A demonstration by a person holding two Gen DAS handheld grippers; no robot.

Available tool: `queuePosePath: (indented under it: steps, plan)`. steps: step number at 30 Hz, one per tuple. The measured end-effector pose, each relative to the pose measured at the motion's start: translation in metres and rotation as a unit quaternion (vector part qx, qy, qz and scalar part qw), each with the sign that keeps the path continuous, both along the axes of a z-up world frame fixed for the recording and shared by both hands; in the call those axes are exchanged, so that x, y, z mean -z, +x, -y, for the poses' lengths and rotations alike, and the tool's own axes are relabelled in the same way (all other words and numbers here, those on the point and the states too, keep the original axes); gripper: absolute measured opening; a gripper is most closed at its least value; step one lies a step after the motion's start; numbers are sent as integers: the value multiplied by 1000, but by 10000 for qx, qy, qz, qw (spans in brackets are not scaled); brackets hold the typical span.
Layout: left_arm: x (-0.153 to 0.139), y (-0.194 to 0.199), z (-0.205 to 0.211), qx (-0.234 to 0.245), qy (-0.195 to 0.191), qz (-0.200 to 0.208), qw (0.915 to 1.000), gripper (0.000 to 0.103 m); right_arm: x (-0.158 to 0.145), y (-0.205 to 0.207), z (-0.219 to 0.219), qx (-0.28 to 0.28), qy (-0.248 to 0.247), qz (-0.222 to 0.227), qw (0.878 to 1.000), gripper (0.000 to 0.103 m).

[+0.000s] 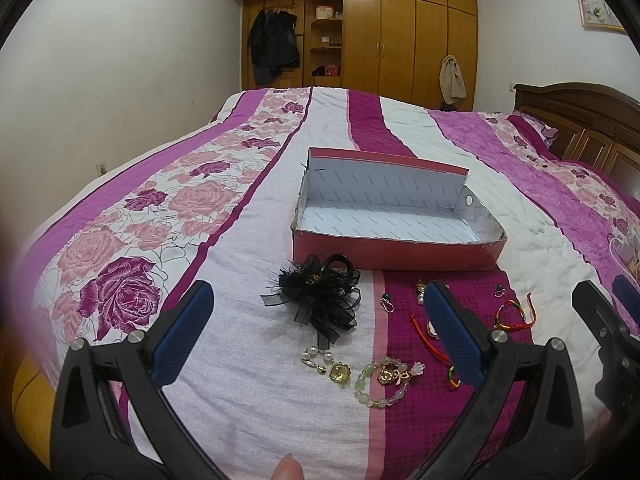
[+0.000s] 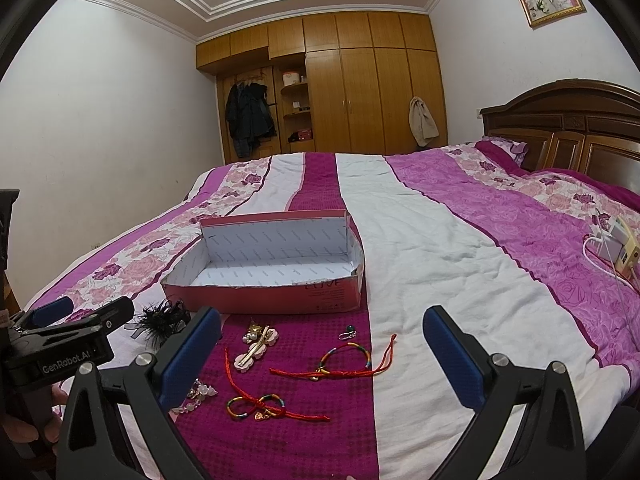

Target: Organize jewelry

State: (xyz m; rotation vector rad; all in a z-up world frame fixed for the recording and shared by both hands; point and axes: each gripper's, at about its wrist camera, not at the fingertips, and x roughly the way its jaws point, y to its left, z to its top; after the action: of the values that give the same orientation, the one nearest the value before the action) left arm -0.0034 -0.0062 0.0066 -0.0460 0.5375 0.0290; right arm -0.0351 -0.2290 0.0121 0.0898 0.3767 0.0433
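Left wrist view: the left tongs (image 1: 316,336) hang over the bed (image 1: 248,400) with their blue pads spread wide and nothing between them. Straight ahead of them, between the two fingers, lies a black bow clip (image 1: 316,300) on a white stripe of the quilt. Nearer the camera, still between the fingers, a pearl bracelet (image 1: 320,360) with a gold charm lies just beside a green bead bracelet (image 1: 384,384). Beyond the bow sits an open red box (image 1: 396,252) with a white lining, empty inside. Close to the right finger, on the dark purple stripe, are a small green earring (image 1: 387,302) and a red cord (image 1: 426,338), partly hidden by that finger. Further right is a rainbow string bracelet (image 1: 512,312), and past it the right tongs (image 1: 612,304) show at the frame edge.

Right wrist view: the right tongs (image 2: 320,352) are also spread wide, holding nothing. Between their fingers, on the purple stripe, lie a pink hair clip (image 2: 256,348), a rainbow bracelet on red cord (image 2: 348,358), and nearer the camera a knotted rainbow and red cord (image 2: 260,404). A small earring (image 2: 348,333) lies ahead of them. The red box (image 2: 272,292) stands ahead and slightly left. The left tongs (image 2: 80,312) appear at the far left, the black bow (image 2: 164,320) just beyond them. Far right, chargers (image 2: 616,244) rest on the quilt.
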Motion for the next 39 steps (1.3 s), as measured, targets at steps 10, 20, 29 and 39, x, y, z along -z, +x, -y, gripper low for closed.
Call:
queuePosePath:
  steps: [10, 20, 29, 39]
  plan:
    - [3, 17, -5, 92, 19, -281, 9996, 98, -1, 2, 8, 127, 22, 7, 9999, 103]
    - [18, 48, -6, 138, 162, -686, 9974, 98, 2, 22, 32, 379, 129, -290, 9988, 103]
    - [41, 83, -6, 264, 141, -1150, 9929, 98, 19, 36, 54, 603, 171, -681, 9957, 103]
    - [70, 107, -13, 213, -1, -1657, 9859, 90, 39, 53, 66, 684, 228, -1080, 9915, 103]
